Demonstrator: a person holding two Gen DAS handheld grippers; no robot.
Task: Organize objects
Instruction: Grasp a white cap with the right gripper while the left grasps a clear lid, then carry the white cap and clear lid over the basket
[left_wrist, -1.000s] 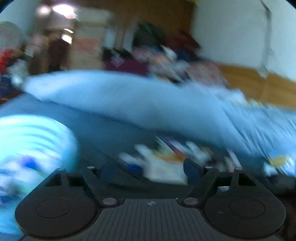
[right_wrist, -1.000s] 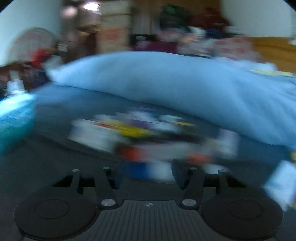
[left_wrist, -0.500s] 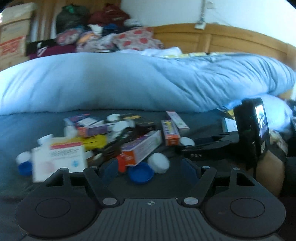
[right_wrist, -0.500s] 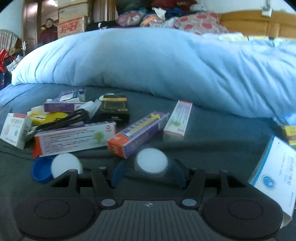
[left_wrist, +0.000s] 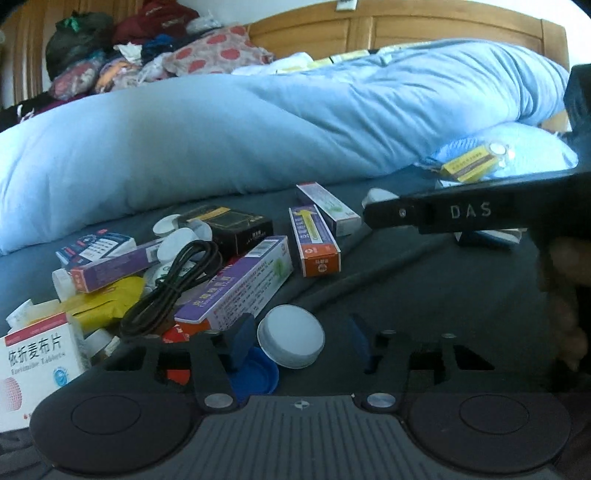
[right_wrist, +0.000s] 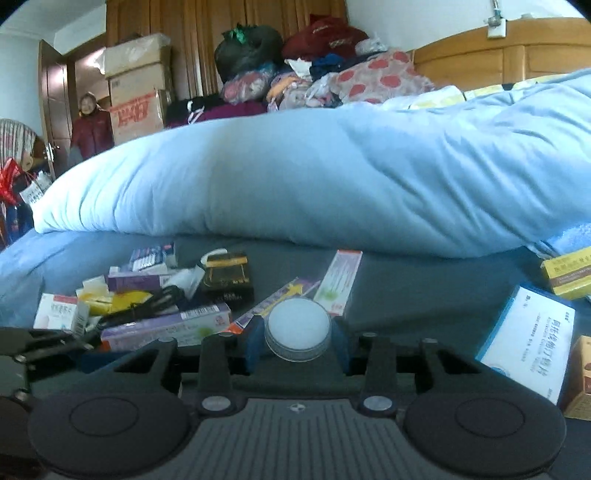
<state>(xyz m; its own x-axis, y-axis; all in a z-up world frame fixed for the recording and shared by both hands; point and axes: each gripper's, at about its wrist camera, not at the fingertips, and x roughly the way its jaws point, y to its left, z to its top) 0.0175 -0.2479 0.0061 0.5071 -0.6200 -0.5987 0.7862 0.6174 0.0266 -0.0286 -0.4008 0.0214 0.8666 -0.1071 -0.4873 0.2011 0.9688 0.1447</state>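
Note:
Medicine boxes, loose caps and a black cable (left_wrist: 173, 280) lie in a heap on the dark bed sheet (left_wrist: 424, 295). A white round cap (left_wrist: 291, 341) sits between the fingers of my left gripper (left_wrist: 301, 341), partly over a blue cap (left_wrist: 258, 373). Its jaws are closing; the right pad stands clear of the cap. My right gripper (right_wrist: 297, 345) is closing on another white cap (right_wrist: 297, 328), and both pads touch its sides. Seen from the left wrist, the right gripper (left_wrist: 369, 212) reaches in from the right with that cap (left_wrist: 376, 194) at its tip.
A thick light-blue duvet (left_wrist: 258, 129) rises just behind the heap. A white and blue box (right_wrist: 528, 339) and a yellow box (right_wrist: 569, 277) lie to the right. Piled clothes (right_wrist: 314, 74), cardboard boxes (right_wrist: 136, 85) and a person in the doorway (right_wrist: 90, 125) are far behind.
Both views went from blur to sharp. The left gripper swung right and down to the heap and narrowed around a white cap. The right jaws closed in onto their white cap.

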